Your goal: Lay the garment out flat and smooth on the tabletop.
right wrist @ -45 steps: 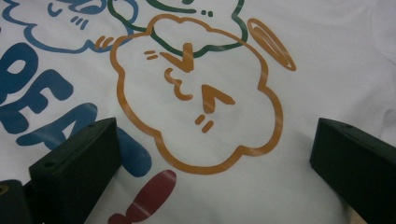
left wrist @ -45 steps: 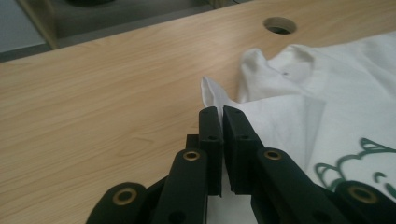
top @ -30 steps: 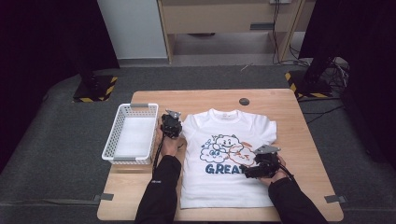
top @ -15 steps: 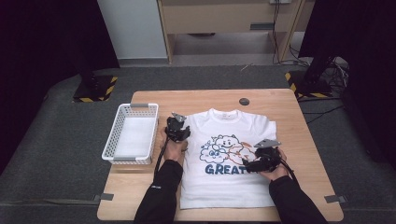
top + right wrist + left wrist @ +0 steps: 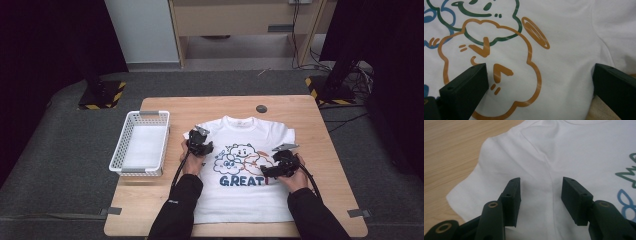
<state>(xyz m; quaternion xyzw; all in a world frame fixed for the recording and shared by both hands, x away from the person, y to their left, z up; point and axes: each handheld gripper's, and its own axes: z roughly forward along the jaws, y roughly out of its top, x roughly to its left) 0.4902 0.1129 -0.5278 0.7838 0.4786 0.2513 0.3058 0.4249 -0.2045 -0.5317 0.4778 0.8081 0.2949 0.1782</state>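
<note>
My left tongs [image 5: 541,195] have just been opening over the T-shirt's [image 5: 564,150] sleeve seam, nothing gripped; right tongs [image 5: 539,87] gape wide.

- Between my left gripper [image 5: 541,202] fingers [image 5: 511,200] I see only flat shirt [image 5: 564,150]; nothing blocks them.
- Left of those fingers, bare counter [image 5: 175,107], then the basket [image 5: 140,145].
- My right gripper [image 5: 539,87] fingers [image 5: 466,87] stand wide over smooth cloth.
</note>
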